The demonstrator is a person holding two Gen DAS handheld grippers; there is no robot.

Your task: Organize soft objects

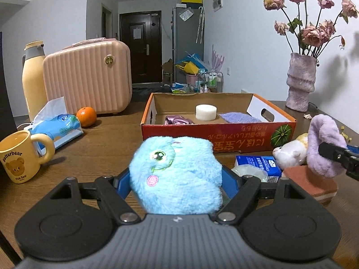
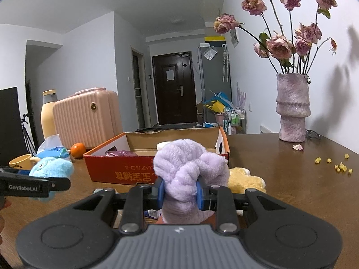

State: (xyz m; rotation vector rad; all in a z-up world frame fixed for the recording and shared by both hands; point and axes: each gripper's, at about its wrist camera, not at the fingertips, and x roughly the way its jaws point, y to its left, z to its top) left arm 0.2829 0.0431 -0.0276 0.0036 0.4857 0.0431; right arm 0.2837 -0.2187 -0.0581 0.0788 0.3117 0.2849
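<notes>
My left gripper [image 1: 176, 179] is shut on a fluffy blue plush toy [image 1: 175, 174] and holds it just above the table, in front of the red cardboard box [image 1: 202, 134]. My right gripper [image 2: 179, 190] is shut on a lilac fluffy headband [image 2: 188, 170], held above the table right of the blue toy; the headband also shows in the left wrist view [image 1: 323, 143]. The box holds a white round sponge [image 1: 206, 111], a purple cloth [image 1: 237, 117] and a shiny pink item [image 1: 177, 120]. A white and yellow plush [image 1: 291, 152] lies on the table to the right.
On the wooden table stand a yellow mug [image 1: 20, 157], a blue tissue pack [image 1: 56, 127], an orange [image 1: 86, 116], a pink case [image 1: 87, 78], a thermos [image 1: 33, 78] and a vase of dried roses [image 1: 300, 80]. A blue carton [image 1: 258, 163] and brick-red block [image 1: 314, 183] lie near the plush.
</notes>
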